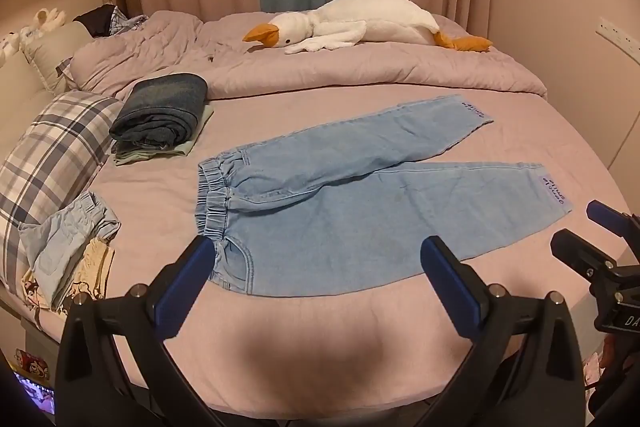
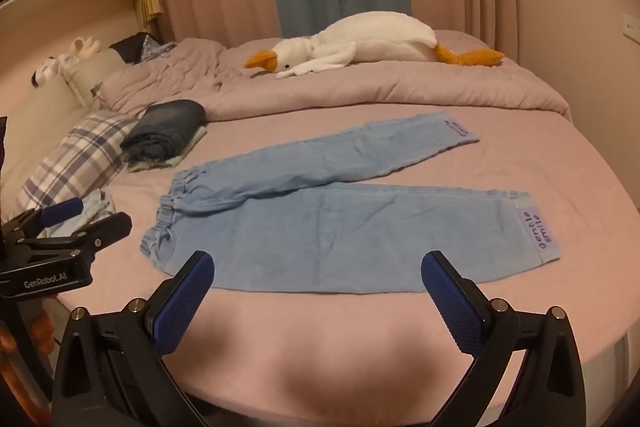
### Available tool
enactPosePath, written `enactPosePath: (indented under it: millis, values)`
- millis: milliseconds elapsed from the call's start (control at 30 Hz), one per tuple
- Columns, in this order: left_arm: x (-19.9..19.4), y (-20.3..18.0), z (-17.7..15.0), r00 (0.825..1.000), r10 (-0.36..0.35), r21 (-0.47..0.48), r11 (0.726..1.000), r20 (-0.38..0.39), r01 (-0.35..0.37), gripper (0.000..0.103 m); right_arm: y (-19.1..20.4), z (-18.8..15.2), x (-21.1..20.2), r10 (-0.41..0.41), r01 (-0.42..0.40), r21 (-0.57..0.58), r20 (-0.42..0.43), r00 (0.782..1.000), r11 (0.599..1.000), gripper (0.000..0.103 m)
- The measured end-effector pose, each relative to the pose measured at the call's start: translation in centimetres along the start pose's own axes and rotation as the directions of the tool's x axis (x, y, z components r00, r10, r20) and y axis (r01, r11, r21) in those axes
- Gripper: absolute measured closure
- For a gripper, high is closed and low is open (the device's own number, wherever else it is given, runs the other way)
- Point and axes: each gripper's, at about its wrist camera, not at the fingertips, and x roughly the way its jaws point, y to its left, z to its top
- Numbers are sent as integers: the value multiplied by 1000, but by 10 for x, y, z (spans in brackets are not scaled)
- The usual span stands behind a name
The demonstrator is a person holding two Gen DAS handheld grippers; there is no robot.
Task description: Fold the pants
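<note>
Two words, "gentle smile", mark the pants cuff; left claw and right claw gape empty.

The bed has a bare strip of sheet along its near edge, in front of the pants, and there both tongs can pass freely. The sheet near the right edge is bare too. Toward the left edge the way is blocked by a pile of folded clothes, a checked pillow and a small heap of light garments. At the far edge lie the bunched duvet and a plush goose.
</note>
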Motion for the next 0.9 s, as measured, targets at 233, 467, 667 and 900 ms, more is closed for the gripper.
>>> enactPosePath:
  millis: [233,467,667,900]
  values:
    - [-1,2,-2,1000,-1,0,1000,-2,1,0,-1,2,0,4,-4,-2,-1,1000,1000,0]
    - [-2,2,-4,1000,-3,4,1000,-3,3,0,-6,1,-2,1,-1,-3,1,1000,1000,0]
    - [-3,0,-1,1000,-5,2,1000,-6,5,0,-1,2,0,2,-2,1,-3,1000,1000,0]
    - [2,0,-4,1000,-8,-3,1000,-16,8,0,-1,2,0,4,-4,1,-3,1000,1000,0]
